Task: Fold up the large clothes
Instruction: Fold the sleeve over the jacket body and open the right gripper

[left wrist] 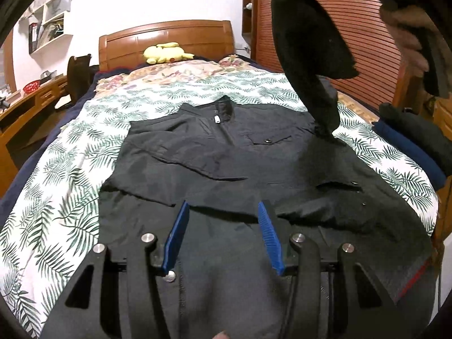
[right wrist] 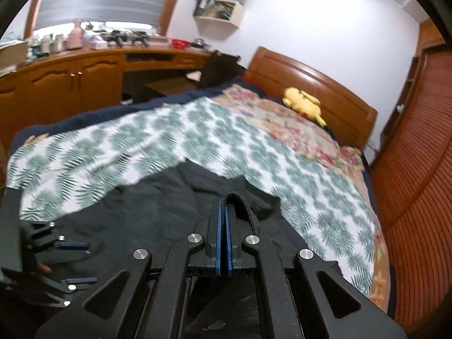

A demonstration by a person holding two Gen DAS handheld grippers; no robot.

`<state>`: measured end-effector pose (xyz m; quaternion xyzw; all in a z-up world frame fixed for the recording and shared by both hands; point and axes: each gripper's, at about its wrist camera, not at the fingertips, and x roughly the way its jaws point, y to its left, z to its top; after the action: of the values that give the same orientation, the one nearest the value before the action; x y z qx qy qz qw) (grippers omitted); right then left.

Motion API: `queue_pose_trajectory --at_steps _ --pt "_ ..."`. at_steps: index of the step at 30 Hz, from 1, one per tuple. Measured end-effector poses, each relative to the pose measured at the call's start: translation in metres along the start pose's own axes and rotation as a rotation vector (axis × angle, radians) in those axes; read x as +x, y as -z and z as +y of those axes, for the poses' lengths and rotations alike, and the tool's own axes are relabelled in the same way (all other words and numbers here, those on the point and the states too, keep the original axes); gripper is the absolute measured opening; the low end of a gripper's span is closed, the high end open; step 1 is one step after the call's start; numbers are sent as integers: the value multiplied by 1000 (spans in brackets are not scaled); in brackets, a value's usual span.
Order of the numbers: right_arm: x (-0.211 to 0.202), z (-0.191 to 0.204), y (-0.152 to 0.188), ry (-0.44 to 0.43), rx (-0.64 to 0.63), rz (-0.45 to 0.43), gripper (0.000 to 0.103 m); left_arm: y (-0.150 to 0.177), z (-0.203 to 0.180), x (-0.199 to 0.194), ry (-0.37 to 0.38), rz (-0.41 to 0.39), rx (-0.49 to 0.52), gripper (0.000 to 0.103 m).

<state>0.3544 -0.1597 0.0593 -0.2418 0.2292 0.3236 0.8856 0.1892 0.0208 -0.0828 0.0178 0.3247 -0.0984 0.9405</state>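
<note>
A large black jacket (left wrist: pixel 226 155) lies face up on the leaf-print bedsheet (left wrist: pixel 70 169), collar toward the headboard. My left gripper (left wrist: pixel 223 212) hovers over its lower part, blue pads (left wrist: pixel 176 237) apart and nothing pinched between them. One sleeve (left wrist: pixel 310 56) is lifted off the bed at the upper right, hanging from my right gripper, which a hand (left wrist: pixel 406 34) holds. In the right wrist view the right gripper (right wrist: pixel 225 207) is shut, its pads pressed on the ribbed cuff (right wrist: pixel 243 202), with the jacket (right wrist: pixel 141 212) below. The left gripper (right wrist: pixel 84 262) shows at the left edge.
A stack of folded dark and blue clothes (left wrist: pixel 409 141) sits at the bed's right edge. A yellow plush toy (left wrist: pixel 166 52) lies by the wooden headboard (left wrist: pixel 169 34). A wooden desk (left wrist: pixel 28 104) runs along the left and a slatted wardrobe (left wrist: pixel 367 42) stands on the right.
</note>
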Motion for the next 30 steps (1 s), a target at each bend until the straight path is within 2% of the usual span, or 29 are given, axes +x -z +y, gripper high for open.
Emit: queue_pose_trajectory --at_steps 7,21,23,24,26,27,28,30 --pt "-15 36 -10 -57 -46 -19 0 7 20 -16 -34 -18 -31 50" --pt "-15 59 14 -84 -16 77 1 11 42 -30 -74 -42 -67 50" --pt "-15 58 18 -89 -3 80 6 10 43 -29 -74 -42 -68 50" --pt "-17 58 20 -92 6 76 13 9 42 -29 -73 -43 -69 50" --pt "-20 56 21 -97 20 69 31 8 42 -28 -73 -42 -69 50" --pt "-22 55 22 -97 25 65 47 7 42 -27 -72 -43 -71 50" --pt "-25 55 23 -99 31 59 52 6 42 -26 -69 -43 -73 50" --pt "-29 53 26 -98 36 53 53 5 40 -24 -64 -44 -75 50"
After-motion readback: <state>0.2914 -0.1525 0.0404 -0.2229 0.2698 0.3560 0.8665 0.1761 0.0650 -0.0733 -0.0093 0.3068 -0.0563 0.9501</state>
